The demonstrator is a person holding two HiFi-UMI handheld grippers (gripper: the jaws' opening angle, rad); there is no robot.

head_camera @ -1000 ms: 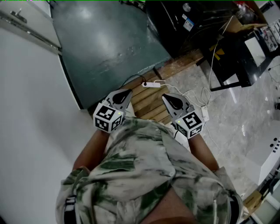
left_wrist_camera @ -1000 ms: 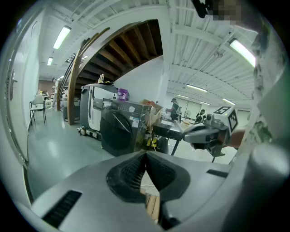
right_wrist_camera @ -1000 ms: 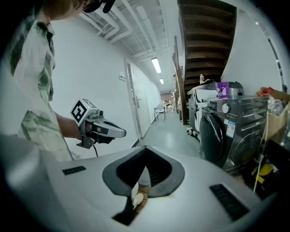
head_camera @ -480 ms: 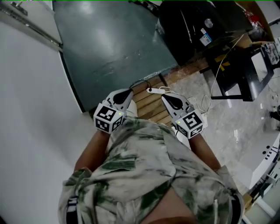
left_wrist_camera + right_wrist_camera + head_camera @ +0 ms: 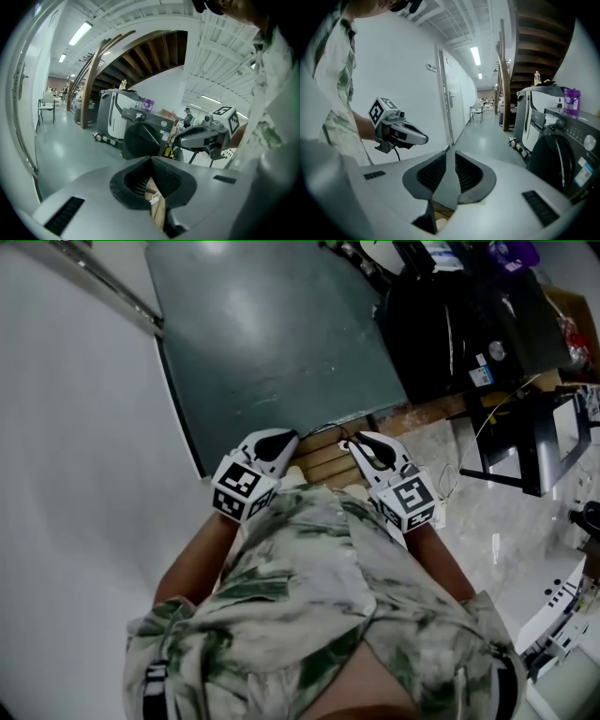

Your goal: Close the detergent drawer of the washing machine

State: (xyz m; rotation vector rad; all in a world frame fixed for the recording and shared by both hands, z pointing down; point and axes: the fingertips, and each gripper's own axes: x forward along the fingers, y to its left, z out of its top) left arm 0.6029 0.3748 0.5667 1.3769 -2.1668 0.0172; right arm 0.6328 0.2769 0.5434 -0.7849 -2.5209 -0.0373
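You carry both grippers closer to the washing machine [image 5: 140, 139], right gripper [image 5: 362, 440] just opening empty, left gripper [image 5: 285, 437] closed, drawer not yet reached.

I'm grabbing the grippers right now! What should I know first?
Left gripper: fingers together, nothing in them.
Right gripper: fingers have just been opening, a little apart, nothing between them.
Both are held close in front of the person, touching nothing.
Washing machine: the dark front-loader ahead and off to the right, some way from both grippers. Its detergent drawer can't be made out from here, so I can't tell whether it is open.
Done: nothing on the drawer yet.
Left: go up to the machine, find the drawer, and push it fully in if it stands out.
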